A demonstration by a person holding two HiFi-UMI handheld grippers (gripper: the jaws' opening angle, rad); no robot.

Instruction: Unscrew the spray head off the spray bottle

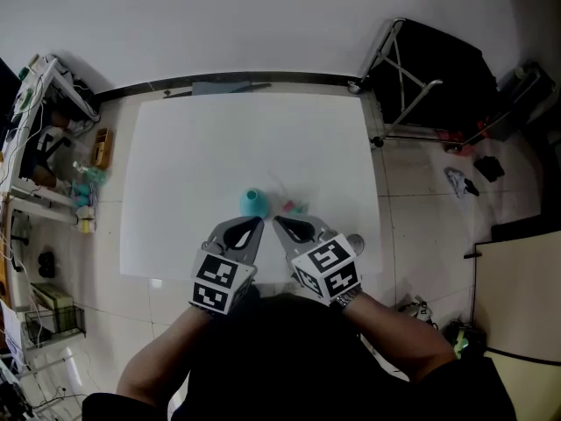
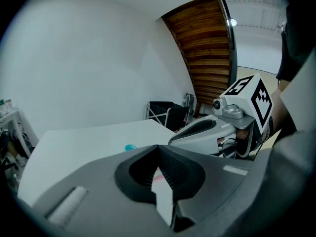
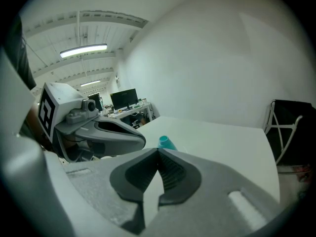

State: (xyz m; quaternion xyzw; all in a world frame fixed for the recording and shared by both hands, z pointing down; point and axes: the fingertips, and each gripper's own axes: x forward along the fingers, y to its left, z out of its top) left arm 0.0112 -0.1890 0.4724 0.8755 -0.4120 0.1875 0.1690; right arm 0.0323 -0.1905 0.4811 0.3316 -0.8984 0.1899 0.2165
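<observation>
White counter (image 1: 175, 156) fills the middle. At its near edge hover the left gripper (image 1: 256, 223) and the right gripper (image 1: 279, 223), both jaws closed on nothing. A teal bottle (image 1: 252, 202) sits just beyond their tips, with a small pink piece (image 1: 292, 207) to its right.

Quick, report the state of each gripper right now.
Left gripper: closed, holding nothing.
Right gripper: closed, holding nothing.

The left forearm (image 1: 162, 353) and right forearm (image 1: 399, 327) reach forward. The left gripper (image 1: 255, 224) and right gripper (image 1: 281, 223) sit side by side, tips angled inward, jaws closed and empty.
</observation>
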